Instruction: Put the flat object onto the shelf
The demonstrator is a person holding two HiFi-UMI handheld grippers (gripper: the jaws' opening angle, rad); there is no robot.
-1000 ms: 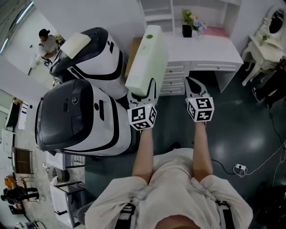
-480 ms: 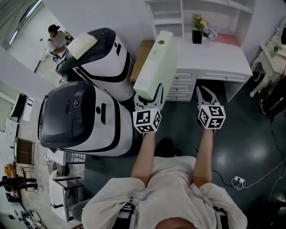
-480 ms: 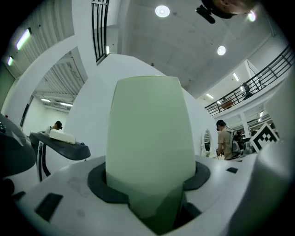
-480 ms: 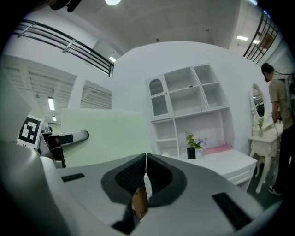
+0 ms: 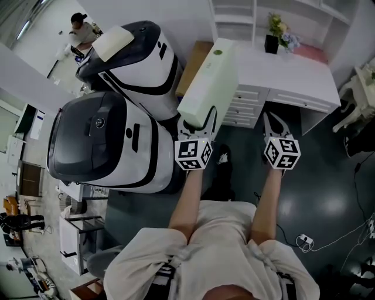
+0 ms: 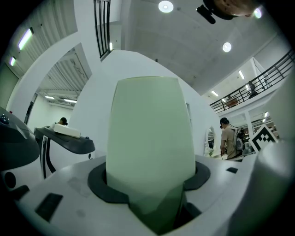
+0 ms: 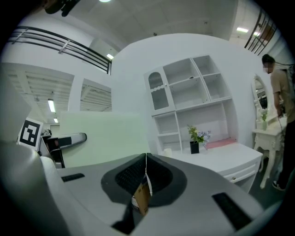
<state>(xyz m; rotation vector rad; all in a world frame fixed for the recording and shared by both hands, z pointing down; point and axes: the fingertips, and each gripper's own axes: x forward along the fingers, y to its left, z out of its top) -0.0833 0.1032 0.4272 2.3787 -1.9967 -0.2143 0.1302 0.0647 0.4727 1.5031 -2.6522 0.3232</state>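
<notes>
The flat object (image 5: pixel 211 79) is a long pale green slab, held upright and tilted toward the white desk (image 5: pixel 293 73). My left gripper (image 5: pixel 198 121) is shut on its lower end. In the left gripper view the slab (image 6: pixel 150 138) fills the middle, clamped in the left gripper (image 6: pixel 152 186). My right gripper (image 5: pixel 274 124) hovers to the right over the dark floor, shut, holding nothing. The right gripper (image 7: pixel 146 162) points at the white shelf (image 7: pixel 193 92) above the desk, with the slab (image 7: pixel 101 138) at its left. The shelf (image 5: pixel 234 14) shows at the top of the head view.
Two large white and black machines (image 5: pixel 99 146) (image 5: pixel 137 61) stand close on the left. A potted flower (image 5: pixel 275 36) and a pink item (image 5: pixel 310 53) sit on the desk. A white dressing table (image 5: pixel 366 76) is at the right. A cable and power strip (image 5: pixel 304 239) lie on the floor.
The desk and shelf have come nearer and lower in the head view as the person stepped forward. Both grippers moved with the body; the left still holds the slab.
</notes>
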